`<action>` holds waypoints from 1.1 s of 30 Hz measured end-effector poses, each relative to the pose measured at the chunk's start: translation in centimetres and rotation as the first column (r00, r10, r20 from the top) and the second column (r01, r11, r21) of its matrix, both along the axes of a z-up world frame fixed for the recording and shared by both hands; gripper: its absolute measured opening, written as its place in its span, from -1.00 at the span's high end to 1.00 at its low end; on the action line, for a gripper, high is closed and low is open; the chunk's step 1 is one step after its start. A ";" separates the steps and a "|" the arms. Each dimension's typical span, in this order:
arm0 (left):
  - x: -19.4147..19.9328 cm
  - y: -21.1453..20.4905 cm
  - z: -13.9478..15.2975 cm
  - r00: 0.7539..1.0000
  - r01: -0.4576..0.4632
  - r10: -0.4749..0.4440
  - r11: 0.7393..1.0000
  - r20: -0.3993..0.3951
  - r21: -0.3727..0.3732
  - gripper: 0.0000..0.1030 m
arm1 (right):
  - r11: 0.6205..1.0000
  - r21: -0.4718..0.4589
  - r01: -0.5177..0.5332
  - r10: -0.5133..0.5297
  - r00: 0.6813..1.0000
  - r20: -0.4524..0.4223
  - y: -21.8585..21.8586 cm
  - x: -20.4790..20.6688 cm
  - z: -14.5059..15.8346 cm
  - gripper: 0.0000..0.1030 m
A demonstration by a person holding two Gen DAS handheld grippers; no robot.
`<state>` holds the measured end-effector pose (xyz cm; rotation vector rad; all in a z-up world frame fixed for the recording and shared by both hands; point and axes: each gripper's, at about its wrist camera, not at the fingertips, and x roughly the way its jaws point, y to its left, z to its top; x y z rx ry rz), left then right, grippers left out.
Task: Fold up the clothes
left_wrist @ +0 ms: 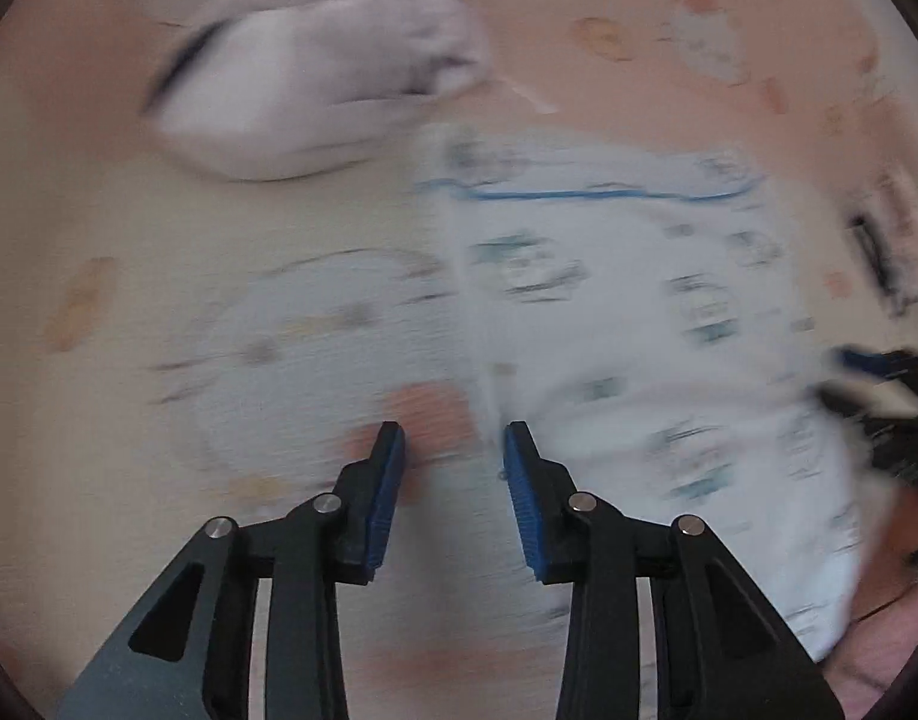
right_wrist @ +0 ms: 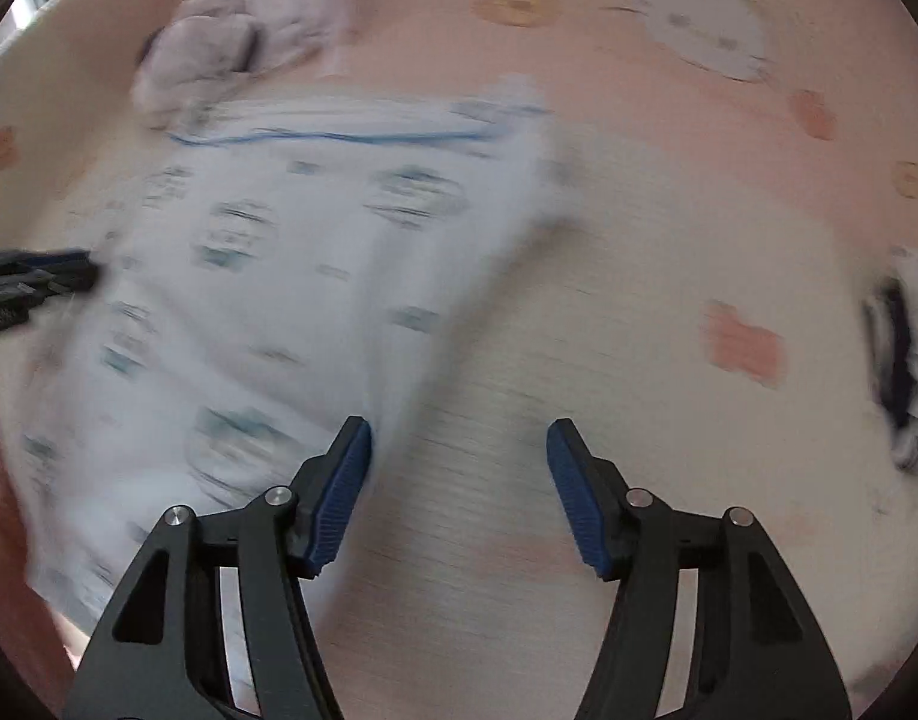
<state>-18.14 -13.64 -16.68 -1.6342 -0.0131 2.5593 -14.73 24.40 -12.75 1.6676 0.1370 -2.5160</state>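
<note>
A white garment (left_wrist: 639, 300) with small blue-green prints and a thin blue trim line lies spread flat on the bed; both views are motion-blurred. My left gripper (left_wrist: 455, 432) hangs open over the garment's left edge, its pads apart and pressing on nothing. In the right wrist view the same garment (right_wrist: 279, 276) fills the left half. My right gripper (right_wrist: 459, 432) is open wide beside the garment's right edge, left finger over the cloth, right finger over bare sheet. Each gripper shows at the edge of the other's view: the right one (left_wrist: 879, 396), the left one (right_wrist: 33, 282).
The bed is covered by a pink-and-cream cartoon-print sheet (right_wrist: 639, 360). A crumpled pale lilac garment (left_wrist: 315, 72) (right_wrist: 249, 42) lies just beyond the white one. A dark-and-white striped cloth (right_wrist: 903, 372) (left_wrist: 879, 252) sits at the far right.
</note>
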 end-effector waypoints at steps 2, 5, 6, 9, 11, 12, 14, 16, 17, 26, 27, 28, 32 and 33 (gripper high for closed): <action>-0.4 0.8 1.4 0.997 0.022 -0.021 1.000 -0.070 0.019 0.28 | 0.998 -0.044 0.043 -0.044 0.999 -0.018 1.7 0.2 0.7 -0.17; -1.9 3.3 2.8 0.984 0.088 -0.082 0.995 -0.161 0.036 0.17 | 0.987 -0.130 0.093 -0.102 0.993 -0.066 2.8 -0.7 2.5 -0.17; -2.5 4.4 3.1 0.977 0.116 -0.107 0.992 -0.185 0.039 0.14 | 0.987 -0.131 0.091 -0.103 0.991 -0.086 2.4 -1.4 3.1 -0.17; -5.8 6.6 1.3 0.972 0.181 -0.158 0.976 -0.172 0.123 0.14 | 0.994 -0.104 0.028 -0.041 0.992 -0.118 -0.5 -4.2 3.9 -0.16; -7.3 7.4 -0.4 0.974 0.197 -0.184 0.976 -0.135 0.090 0.14 | 0.998 -0.050 -0.043 0.037 0.993 -0.109 -2.6 -5.9 2.6 -0.12; -7.9 7.8 -1.2 0.974 0.204 -0.196 0.977 -0.115 0.062 0.14 | 0.997 -0.017 -0.080 0.078 0.992 -0.096 -3.6 -6.9 1.7 -0.10; -8.2 7.4 -2.1 0.962 0.259 -0.260 0.966 -0.080 -0.016 0.13 | 0.993 0.041 -0.115 0.117 0.992 -0.049 -3.9 -8.5 0.2 -0.16; -7.8 6.4 -1.9 0.947 0.310 -0.316 0.947 -0.061 -0.087 0.11 | 0.991 0.034 -0.132 0.134 0.990 -0.041 -3.0 -9.2 0.0 -0.16; -7.5 5.8 -1.8 0.943 0.320 -0.328 0.940 -0.051 -0.118 0.11 | 0.991 0.041 -0.129 0.131 0.991 -0.037 -2.0 -9.0 0.2 -0.16; -10.0 5.2 0.0 0.944 0.296 -0.303 0.953 -0.133 -0.069 -0.01 | 0.997 -0.045 -0.061 0.055 0.992 -0.114 0.8 -10.5 4.1 -0.11; -11.0 6.2 -0.7 0.944 0.303 -0.310 0.950 -0.113 -0.072 -0.01 | 0.997 -0.043 -0.064 0.058 0.991 -0.119 -0.2 -11.2 4.0 -0.11; -11.5 6.9 -1.3 0.945 0.309 -0.316 0.947 -0.088 -0.085 -0.01 | 0.997 -0.026 -0.072 0.069 0.992 -0.104 -1.1 -12.2 3.6 -0.10; -10.9 5.8 -1.4 0.939 0.330 -0.341 0.930 -0.051 -0.160 -0.02 | 0.990 0.120 -0.076 0.075 0.997 0.013 -1.2 -13.9 0.3 -0.12; -10.6 4.6 -1.2 0.947 0.305 -0.318 0.931 -0.036 -0.201 -0.06 | 0.993 0.106 -0.049 0.048 0.999 0.009 -0.3 -14.0 0.4 -0.13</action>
